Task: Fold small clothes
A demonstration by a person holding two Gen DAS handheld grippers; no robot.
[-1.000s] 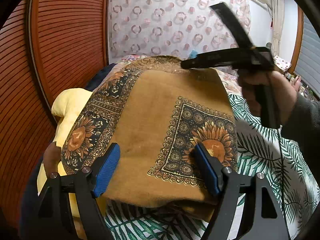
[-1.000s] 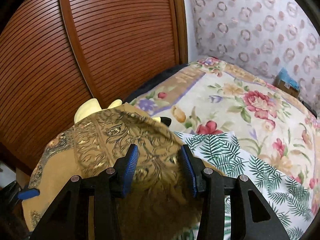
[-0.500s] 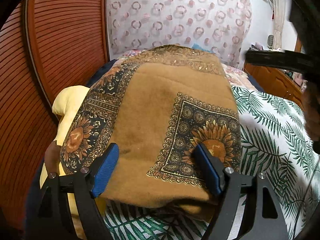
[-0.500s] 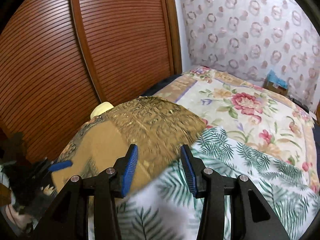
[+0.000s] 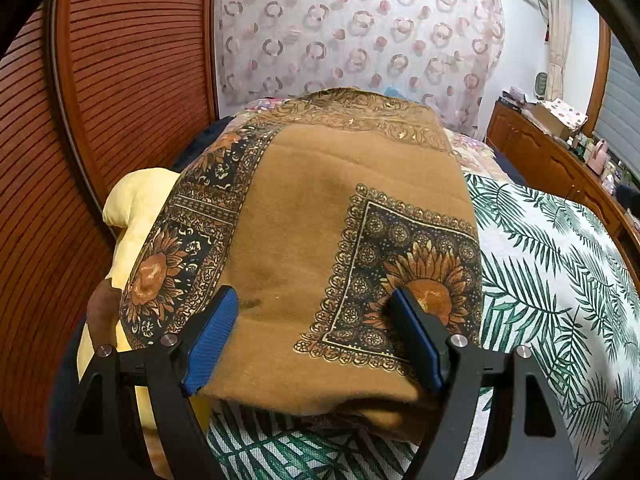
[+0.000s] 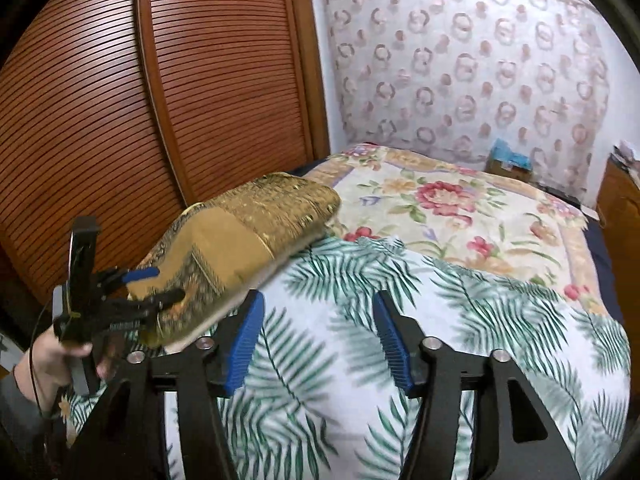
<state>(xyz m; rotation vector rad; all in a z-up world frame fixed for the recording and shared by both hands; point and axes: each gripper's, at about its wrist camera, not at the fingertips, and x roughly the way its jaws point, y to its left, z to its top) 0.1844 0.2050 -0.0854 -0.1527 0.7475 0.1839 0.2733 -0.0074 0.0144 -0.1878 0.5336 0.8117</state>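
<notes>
A folded brown cloth with sunflower and black-gold border print (image 5: 320, 240) lies on the bed's left side; it also shows in the right wrist view (image 6: 240, 240). My left gripper (image 5: 316, 336) is open, its blue pads resting on the cloth's near edge, one on each side. It shows from outside in the right wrist view (image 6: 140, 284), held by a hand. My right gripper (image 6: 318, 340) is open and empty above the palm-leaf sheet (image 6: 380, 380), to the right of the cloth and apart from it.
A yellow cloth (image 5: 136, 208) lies under the brown one at the left. The floral bedspread (image 6: 460, 208) covers the far bed. Slatted wooden doors (image 6: 160, 100) stand at the left. A wooden cabinet (image 5: 560, 168) runs along the right.
My right gripper has pulled back from the far end of the brown cloth and swung right, out of the left wrist view. The left gripper and the cloth have stayed put.
</notes>
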